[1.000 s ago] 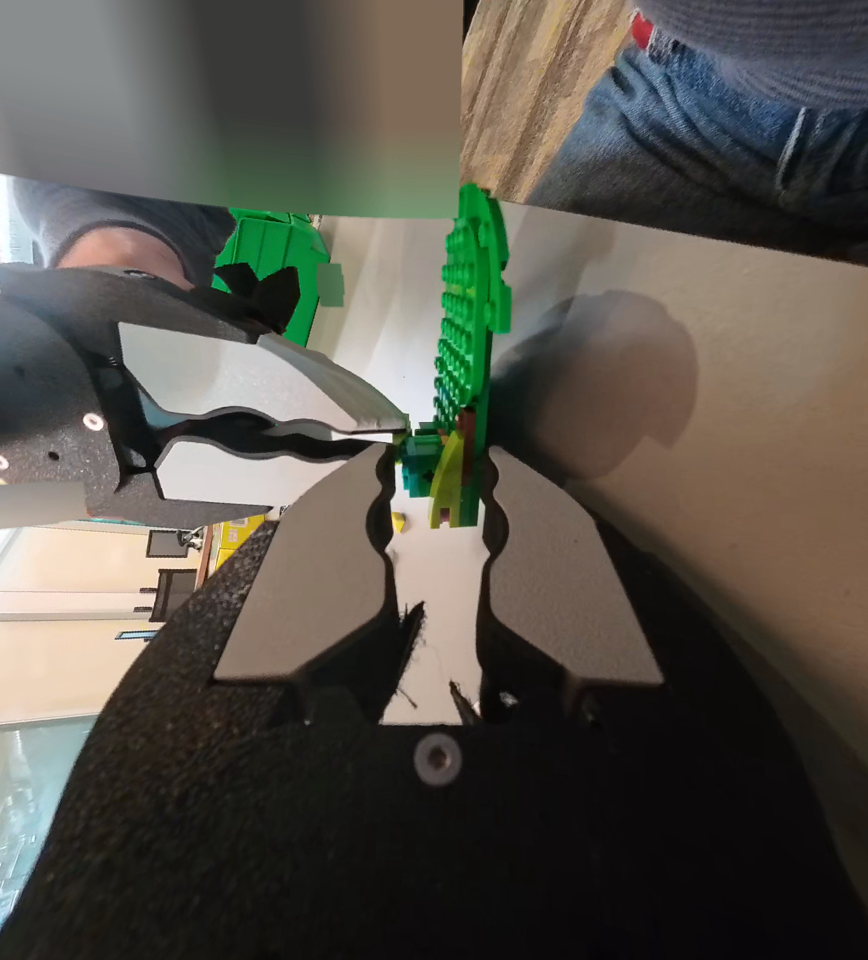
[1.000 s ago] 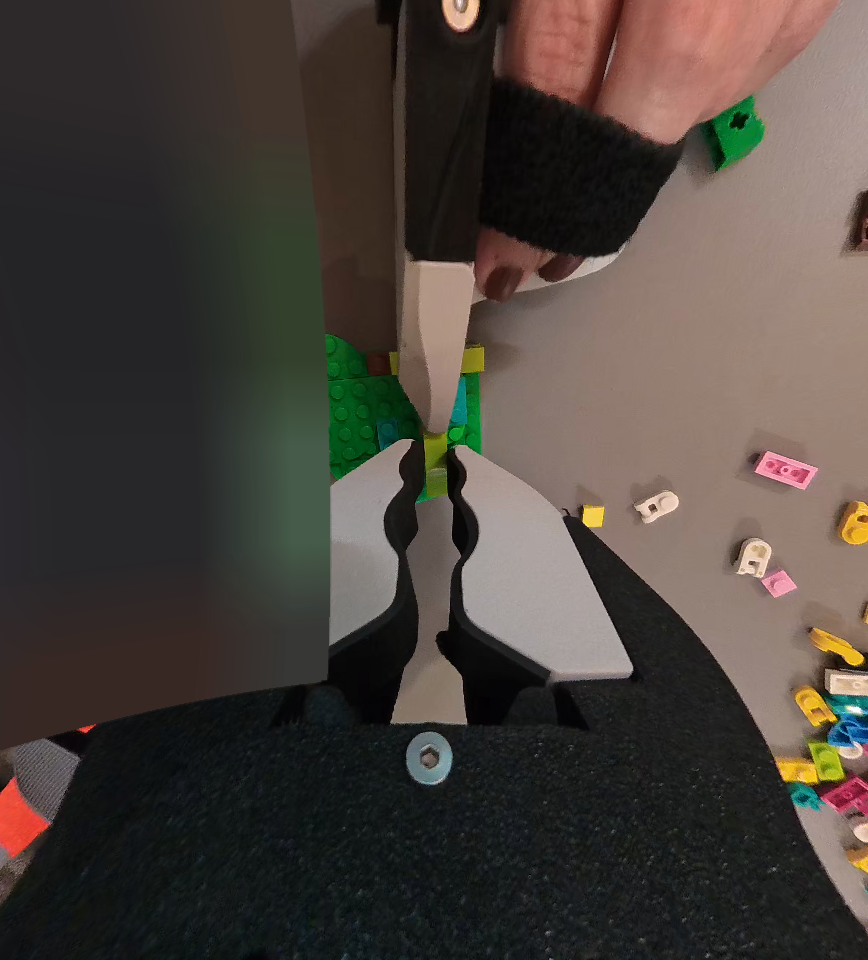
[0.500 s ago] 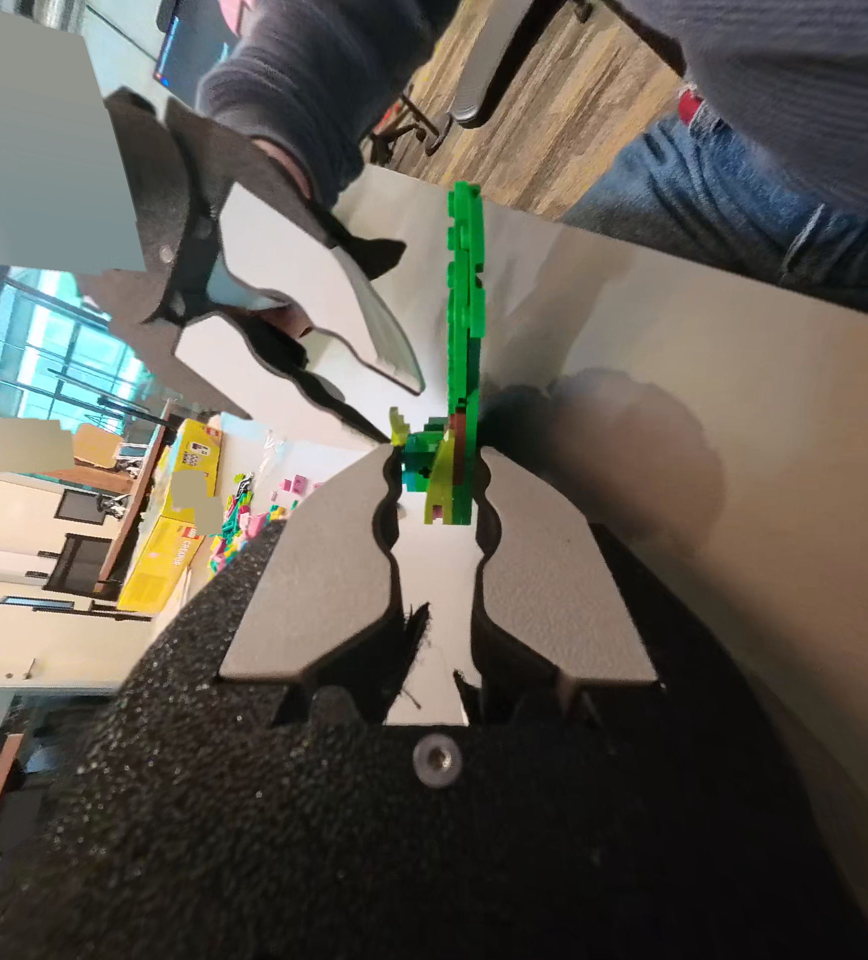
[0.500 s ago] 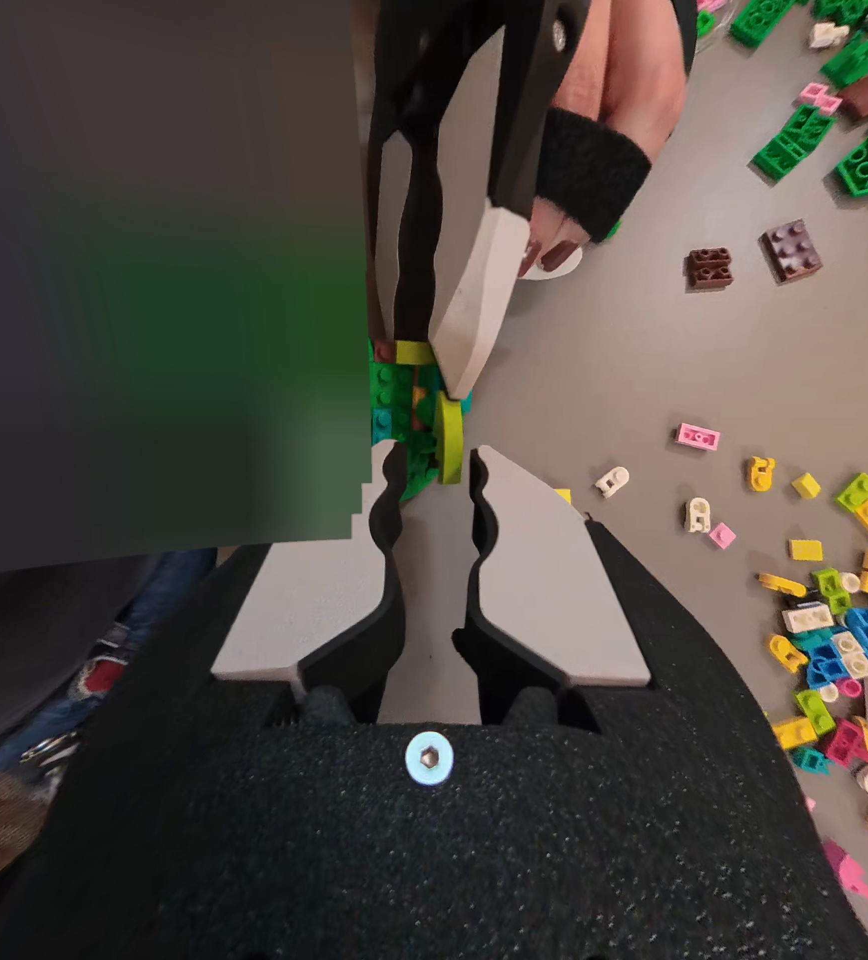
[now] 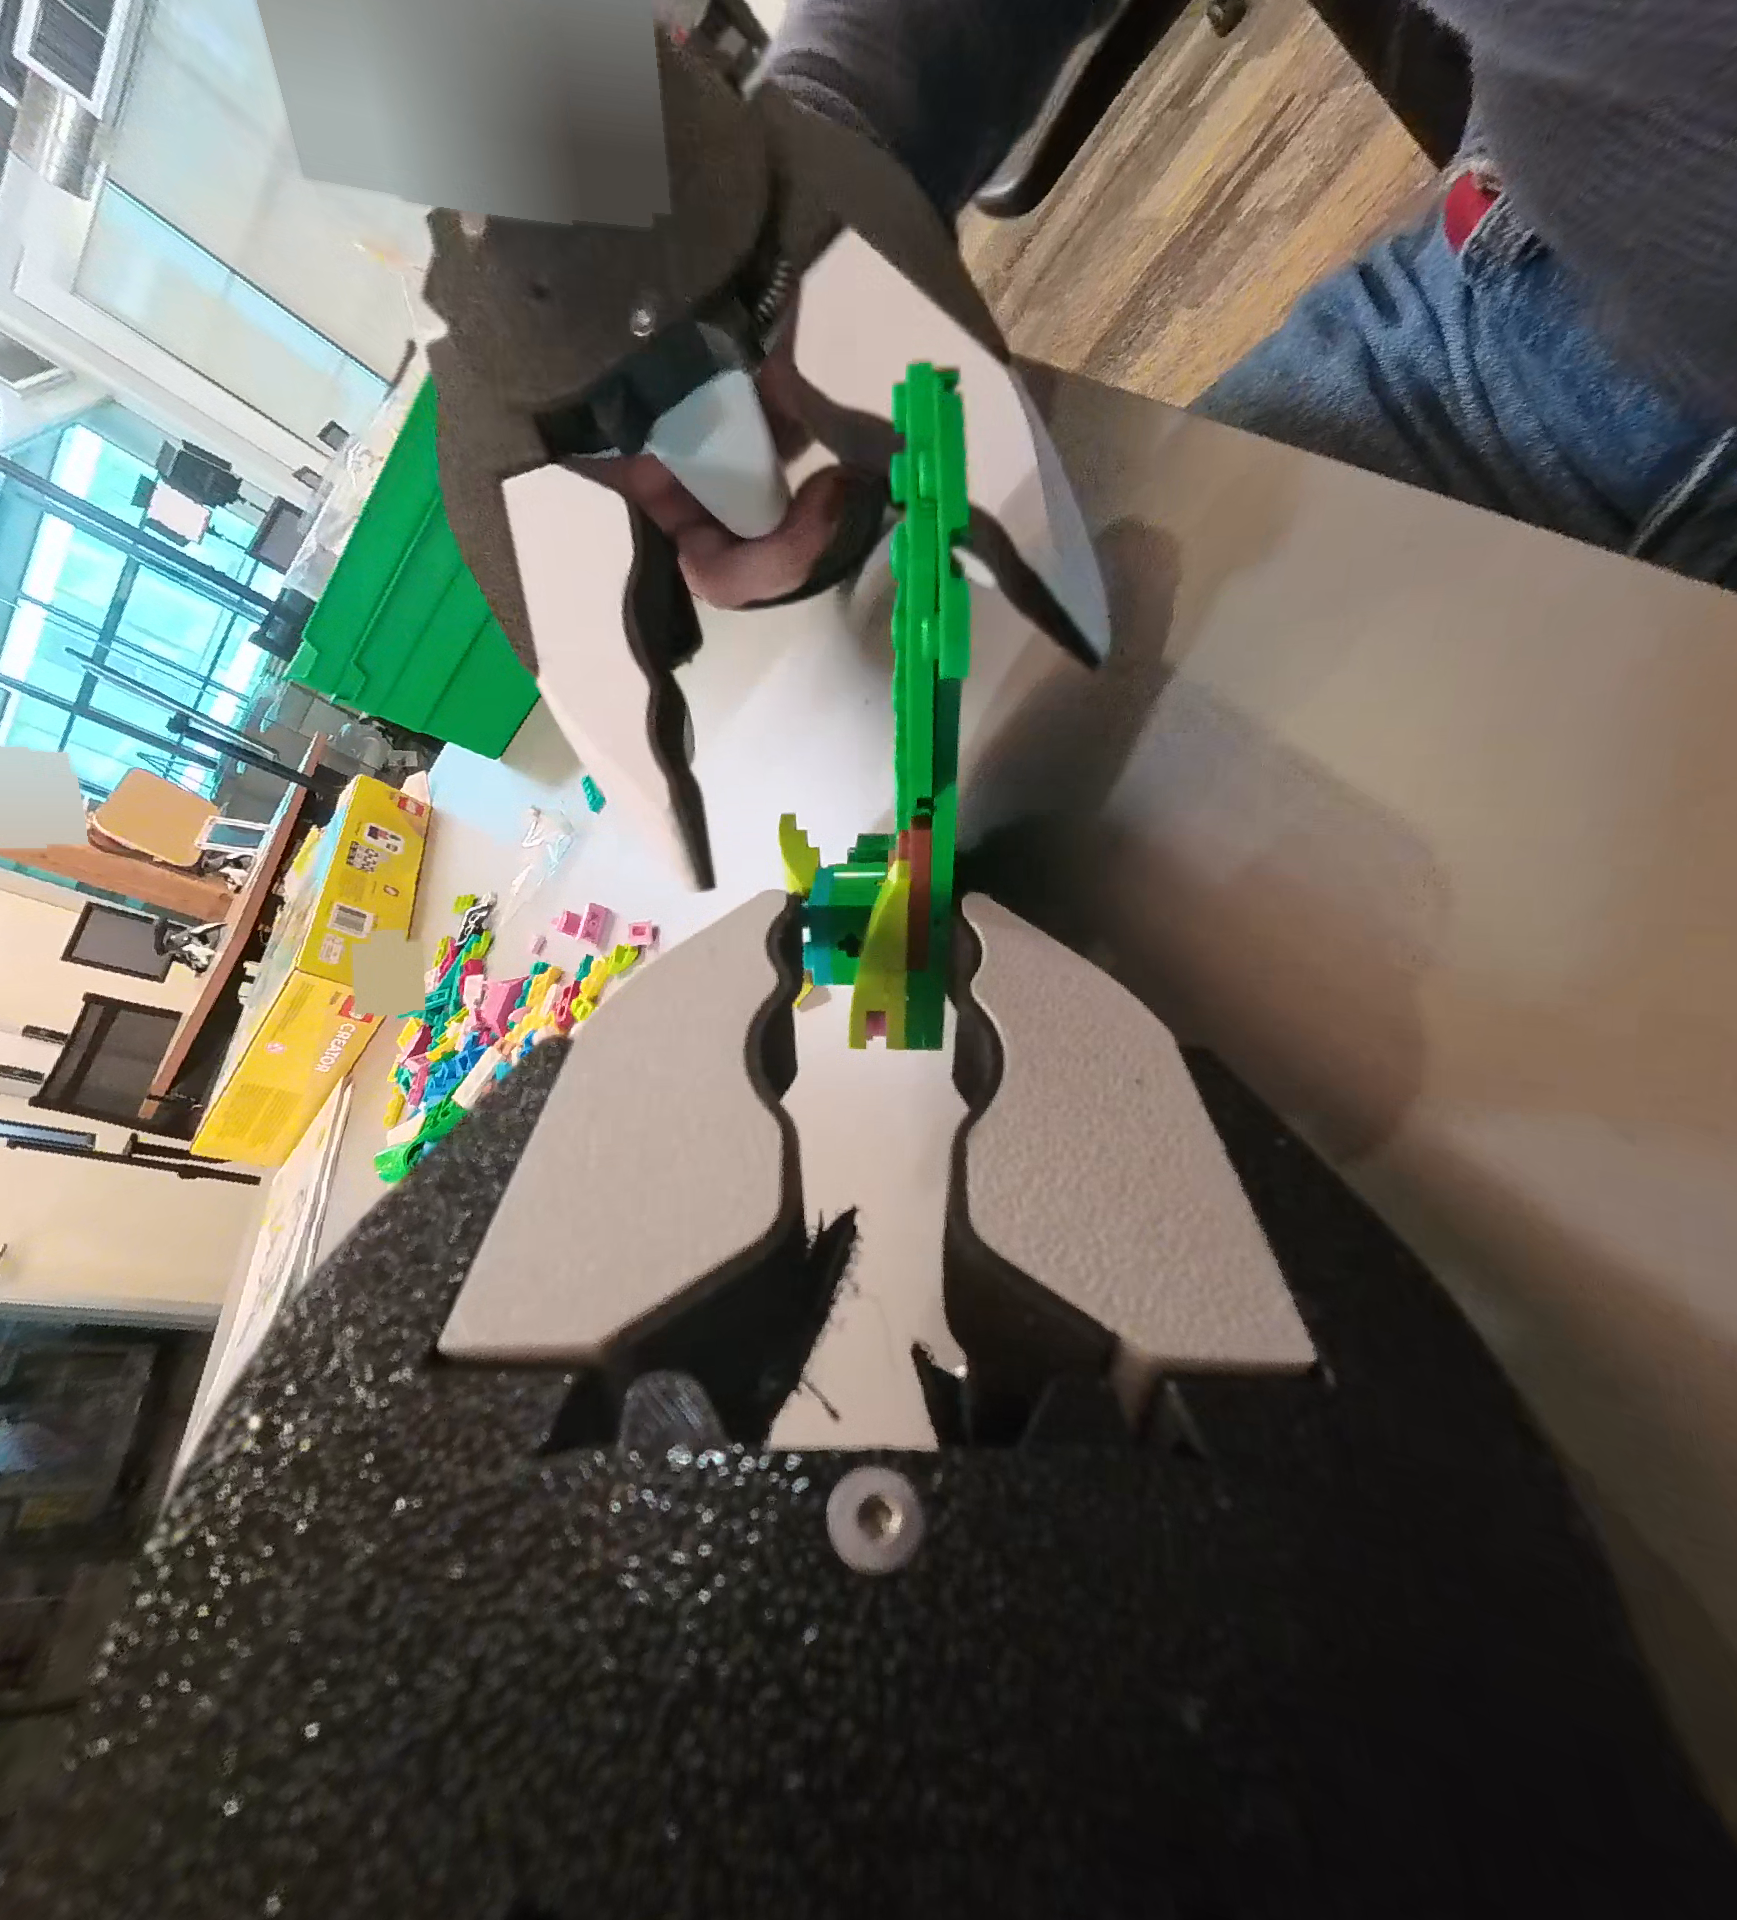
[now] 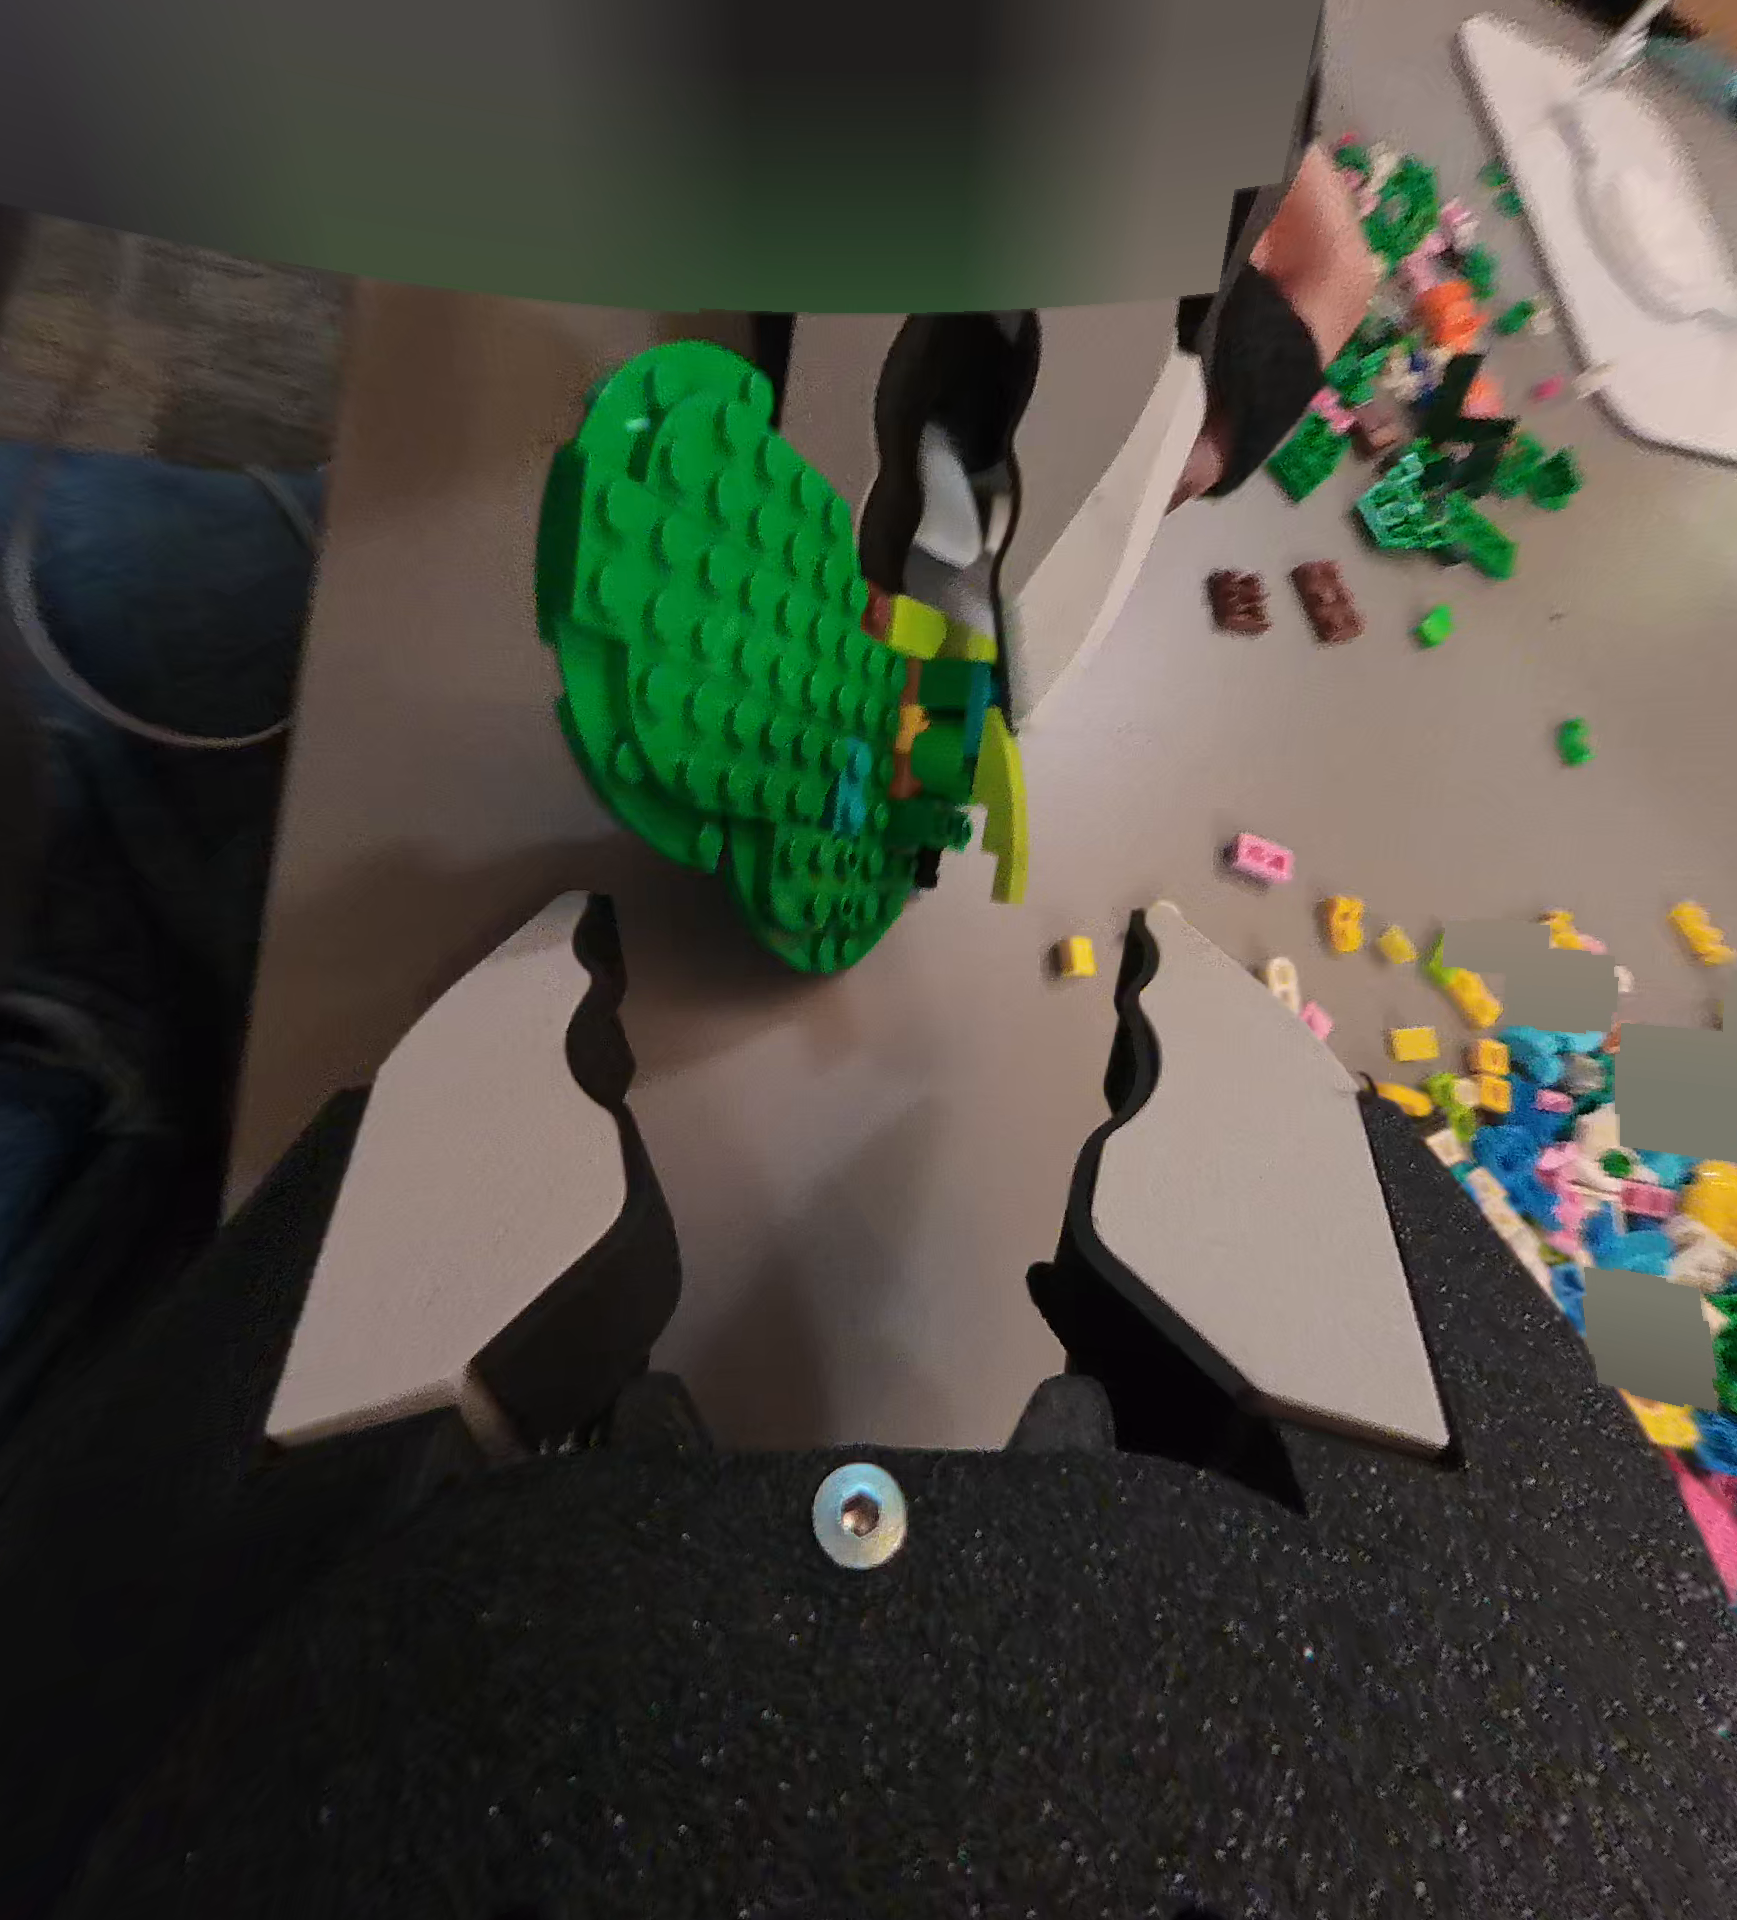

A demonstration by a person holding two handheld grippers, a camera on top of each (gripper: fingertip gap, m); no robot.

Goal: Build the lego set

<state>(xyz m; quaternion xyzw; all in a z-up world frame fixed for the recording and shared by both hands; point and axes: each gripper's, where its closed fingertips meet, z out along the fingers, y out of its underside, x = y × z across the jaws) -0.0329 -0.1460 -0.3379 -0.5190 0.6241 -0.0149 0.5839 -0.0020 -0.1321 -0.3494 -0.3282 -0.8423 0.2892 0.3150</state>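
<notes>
L gripper clamped on the small brick stack at the plate edge, plate held on edge above the table. R gripper wide open, empty, just short of the plate, lime piece sticking out its side. Next brick prob from the pile to the right. Tip: keep L clamp steady, press new part square onto studs, don't twist the stack off.
</notes>
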